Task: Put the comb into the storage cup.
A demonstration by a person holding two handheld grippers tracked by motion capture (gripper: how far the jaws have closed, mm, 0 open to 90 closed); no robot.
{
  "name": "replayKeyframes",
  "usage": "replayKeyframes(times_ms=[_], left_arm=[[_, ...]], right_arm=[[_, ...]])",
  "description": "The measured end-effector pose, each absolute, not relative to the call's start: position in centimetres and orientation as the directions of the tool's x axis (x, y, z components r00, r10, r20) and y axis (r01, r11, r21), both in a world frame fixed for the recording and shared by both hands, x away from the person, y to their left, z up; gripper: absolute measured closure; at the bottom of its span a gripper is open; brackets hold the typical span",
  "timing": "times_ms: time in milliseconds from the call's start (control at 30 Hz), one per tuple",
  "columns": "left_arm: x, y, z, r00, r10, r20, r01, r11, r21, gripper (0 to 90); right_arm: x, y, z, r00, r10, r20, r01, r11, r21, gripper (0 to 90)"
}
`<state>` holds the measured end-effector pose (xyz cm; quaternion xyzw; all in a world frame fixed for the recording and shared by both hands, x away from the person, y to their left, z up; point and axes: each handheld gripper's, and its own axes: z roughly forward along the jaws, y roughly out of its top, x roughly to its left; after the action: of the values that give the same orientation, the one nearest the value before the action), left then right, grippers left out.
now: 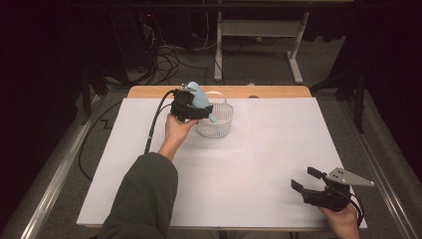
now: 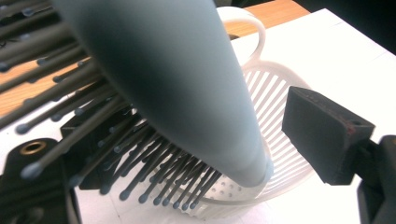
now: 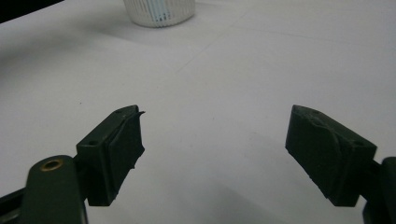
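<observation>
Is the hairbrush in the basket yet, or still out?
Partly in: the hairbrush's handle end dips inside the white basket, bristled head above the rim between the left gripper's jaws. Whether they grip it, cannot tell.

the basket [image 1: 217,121] stands on the table [image 1: 259,149] toward its far edge, left of centre. the hairbrush [image 1: 201,99] tilts over the basket's left rim, its lower end inside. the right gripper [image 1: 304,180] sits well apart at the near right corner.

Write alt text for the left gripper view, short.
Close up, a pale blue hairbrush with dark ball-tipped bristles sits between the left hand-held gripper's black jaws, its handle end pointing down into a white slotted plastic basket. The basket stands on a white table cover, with a wooden table edge behind.
</observation>
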<state>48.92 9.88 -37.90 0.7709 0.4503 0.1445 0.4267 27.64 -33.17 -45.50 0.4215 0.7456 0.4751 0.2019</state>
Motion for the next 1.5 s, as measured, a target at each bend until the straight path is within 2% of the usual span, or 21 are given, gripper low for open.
replayKeyframes(times_ms=[633,967,1500], left_arm=[[49.2,10.9,-38.7,0.534,0.824,-0.191,0.605,-0.214,0.767,5.0],[48.9,11.5,-38.6,0.529,0.829,-0.180,0.591,-0.207,0.780,0.9],[48.5,11.6,-38.3,0.537,0.827,-0.165,0.580,-0.220,0.784,0.0]], right_arm=[[27.7,-33.2,-45.5,-0.559,0.823,0.099,0.438,0.192,0.878,19.9],[27.7,-33.2,-45.5,-0.561,0.822,0.093,0.435,0.197,0.879,19.8],[27.7,-33.2,-45.5,-0.562,0.822,0.092,0.434,0.198,0.879,19.8]])
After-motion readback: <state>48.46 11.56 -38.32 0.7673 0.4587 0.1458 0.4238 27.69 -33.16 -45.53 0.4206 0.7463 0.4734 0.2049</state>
